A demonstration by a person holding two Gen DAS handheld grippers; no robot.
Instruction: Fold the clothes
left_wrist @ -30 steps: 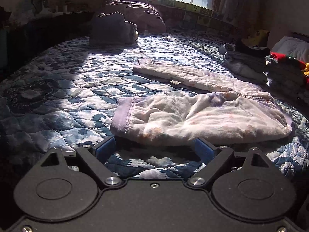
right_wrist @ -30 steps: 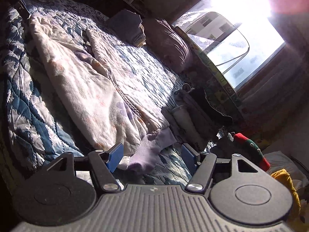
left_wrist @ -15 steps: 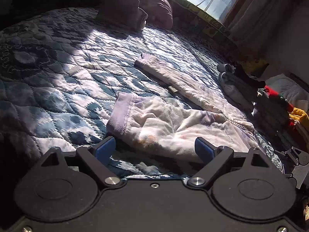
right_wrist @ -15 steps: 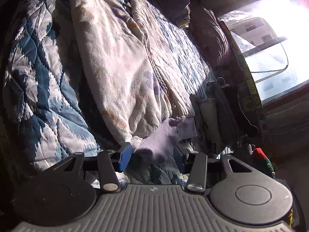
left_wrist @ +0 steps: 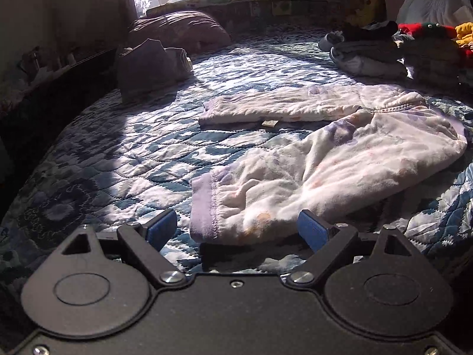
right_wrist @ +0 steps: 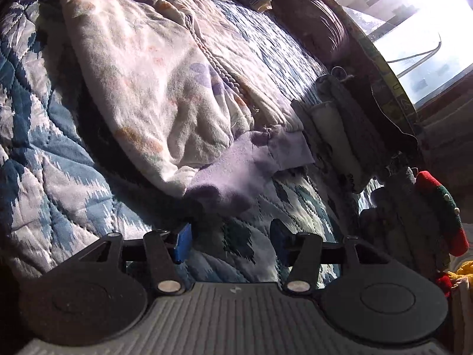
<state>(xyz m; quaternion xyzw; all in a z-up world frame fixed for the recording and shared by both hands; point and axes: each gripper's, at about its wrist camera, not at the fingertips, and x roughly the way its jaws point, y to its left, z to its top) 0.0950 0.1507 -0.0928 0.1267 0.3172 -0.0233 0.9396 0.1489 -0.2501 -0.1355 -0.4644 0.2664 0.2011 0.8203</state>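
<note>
A pair of white fleece trousers with faint flowers and lilac trim [left_wrist: 340, 162] lies spread on the blue quilted bed [left_wrist: 133, 153]. Its near leg ends in a lilac cuff [left_wrist: 204, 207] just ahead of my left gripper [left_wrist: 236, 230], which stands open and holds nothing. The far leg [left_wrist: 280, 106] stretches away behind. In the right wrist view the same trousers [right_wrist: 142, 74] show their lilac waistband end [right_wrist: 236, 174], bunched a little ahead of my right gripper [right_wrist: 230, 242], which is open and apart from the cloth.
A stack of folded dark and grey clothes [left_wrist: 369, 53] sits at the bed's far right, with red and yellow knitwear [left_wrist: 425, 29] behind. A folded grey pile [left_wrist: 150, 65] and a brown pillow [left_wrist: 177, 29] lie at the far left under the window.
The left gripper swung so the near cuff sits between its open fingers' line. The right gripper drew back from the lilac waistband, which had been between its fingers, and opened wider.
</note>
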